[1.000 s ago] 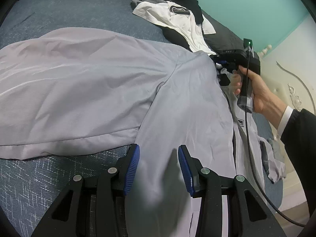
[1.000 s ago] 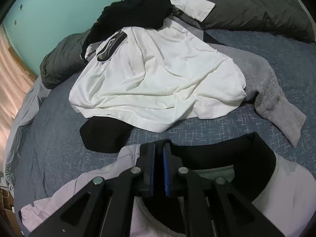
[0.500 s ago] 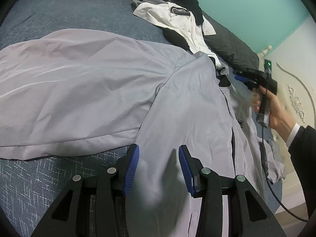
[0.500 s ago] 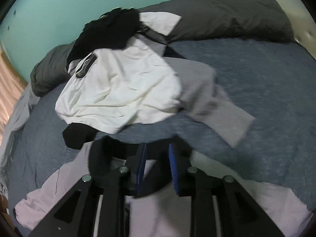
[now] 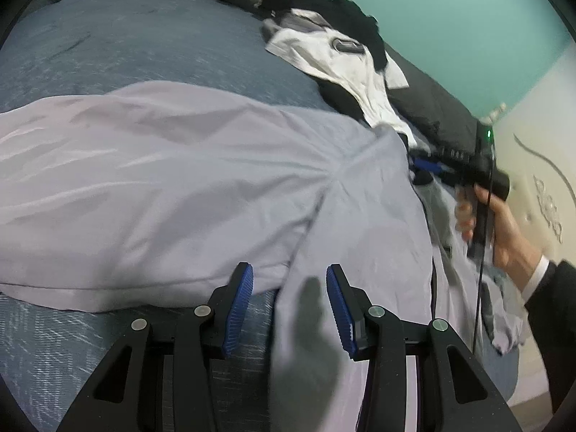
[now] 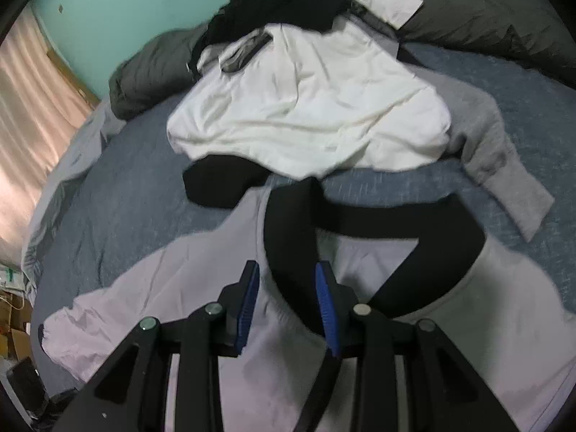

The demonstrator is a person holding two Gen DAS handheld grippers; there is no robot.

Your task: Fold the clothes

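One pale lilac jacket with a black collar lies spread on the bed; left gripper open over its fabric, right gripper opening around the collar.

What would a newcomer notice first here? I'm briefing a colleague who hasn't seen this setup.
The big pale lilac jacket spread across the blue bed, its black collar lying between the right gripper's opening jaws. Behind it, a heap topped by a white shirt sits near the teal wall.

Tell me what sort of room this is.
Most likely a bedroom: a bed with a blue-grey patterned cover, a long dark grey pillow against a teal wall, and loose clothes piled on top.
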